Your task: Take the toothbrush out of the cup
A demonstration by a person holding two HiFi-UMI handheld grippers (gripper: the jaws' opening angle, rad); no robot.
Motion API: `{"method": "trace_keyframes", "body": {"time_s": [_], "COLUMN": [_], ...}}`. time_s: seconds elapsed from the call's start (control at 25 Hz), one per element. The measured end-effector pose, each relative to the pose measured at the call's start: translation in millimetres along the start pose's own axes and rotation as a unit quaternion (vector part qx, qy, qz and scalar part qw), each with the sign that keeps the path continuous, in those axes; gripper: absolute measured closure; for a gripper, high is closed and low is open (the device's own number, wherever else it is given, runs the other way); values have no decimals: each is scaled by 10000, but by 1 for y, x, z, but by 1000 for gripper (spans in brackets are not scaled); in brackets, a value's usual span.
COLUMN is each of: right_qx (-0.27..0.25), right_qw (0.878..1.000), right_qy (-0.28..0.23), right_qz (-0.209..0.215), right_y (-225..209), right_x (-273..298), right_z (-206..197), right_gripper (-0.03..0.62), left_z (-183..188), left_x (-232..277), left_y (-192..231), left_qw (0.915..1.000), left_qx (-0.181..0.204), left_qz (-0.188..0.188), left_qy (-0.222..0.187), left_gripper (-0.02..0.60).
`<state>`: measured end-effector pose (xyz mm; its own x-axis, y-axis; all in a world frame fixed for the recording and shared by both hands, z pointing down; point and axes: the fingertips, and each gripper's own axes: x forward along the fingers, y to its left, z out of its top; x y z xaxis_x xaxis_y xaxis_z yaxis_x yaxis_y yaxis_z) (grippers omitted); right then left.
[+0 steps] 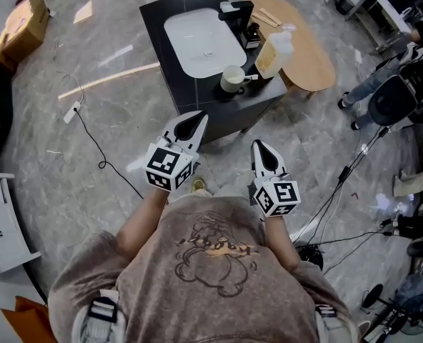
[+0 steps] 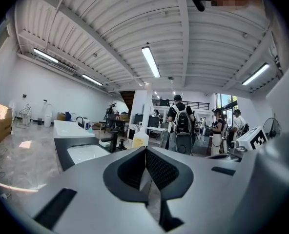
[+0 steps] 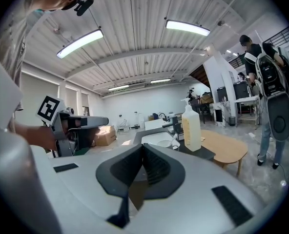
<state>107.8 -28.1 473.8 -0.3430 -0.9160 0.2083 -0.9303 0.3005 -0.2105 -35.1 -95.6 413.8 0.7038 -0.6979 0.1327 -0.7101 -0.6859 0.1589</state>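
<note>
Left gripper [image 1: 194, 122] and right gripper [image 1: 261, 148] – both with jaws pressed together, nothing between them. The white ceramic cup [image 1: 232, 78] stands on the black sink counter [image 1: 153, 28], at one o'clock from the left gripper, well apart. The toothbrush is too small to make out.

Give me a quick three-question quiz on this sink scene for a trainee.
1. True or false: the left gripper and the right gripper are both shut and empty.
2. The white cup stands: A inside the basin; B on the black counter beside the basin; C between a gripper's jaws.
3. In the head view, what stands just right of the cup?
Key: 1 true; 2 B; 3 the pump bottle.
</note>
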Motion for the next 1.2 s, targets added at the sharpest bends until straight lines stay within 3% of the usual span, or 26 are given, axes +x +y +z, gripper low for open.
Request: {"method": "trace_keyframes", "body": {"time_s": [0.36, 0.92, 1.2], "right_qx": [-21, -121, -70], "right_qw": [10000, 9990, 9987], "right_qy": [3, 53, 94], "right_qz": [22, 428, 505], "right_y": [-33, -101, -114], "right_x": [27, 105, 124], "right_z": [16, 43, 51], "right_gripper": [591, 591, 591], "left_z": [8, 17, 21], "left_x": [39, 123, 145], "left_y": [6, 30, 34], "left_qw": [9999, 9995, 9999], "left_qx": [-128, -259, -28], "left_qz": [-19, 168, 147], "left_qy": [-55, -90, 61], "left_gripper": [560, 560, 560]}}
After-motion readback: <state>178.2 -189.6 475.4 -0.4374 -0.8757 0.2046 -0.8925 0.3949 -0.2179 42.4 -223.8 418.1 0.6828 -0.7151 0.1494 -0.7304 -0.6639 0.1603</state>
